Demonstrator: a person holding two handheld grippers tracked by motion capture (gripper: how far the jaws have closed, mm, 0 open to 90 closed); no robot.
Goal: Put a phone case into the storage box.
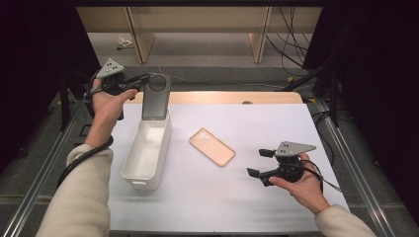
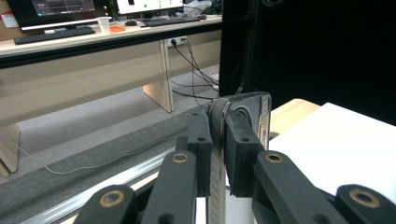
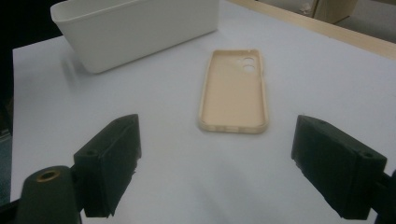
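A dark phone hangs upright over the far end of a white bin, its lower edge at the bin's rim. My left gripper is shut on the phone's top end. In the left gripper view both pads press on the thin phone by its camera ring. A beige phone case lies hollow side up on the white sheet in the middle. My right gripper stands open to the right of it, with nothing between its jaws. The right gripper view looks over the case toward the bin.
The white sheet covers a table with a wooden strip along the far edge. Metal rails run along both sides. Cables lie on the floor beyond, near wooden desk legs.
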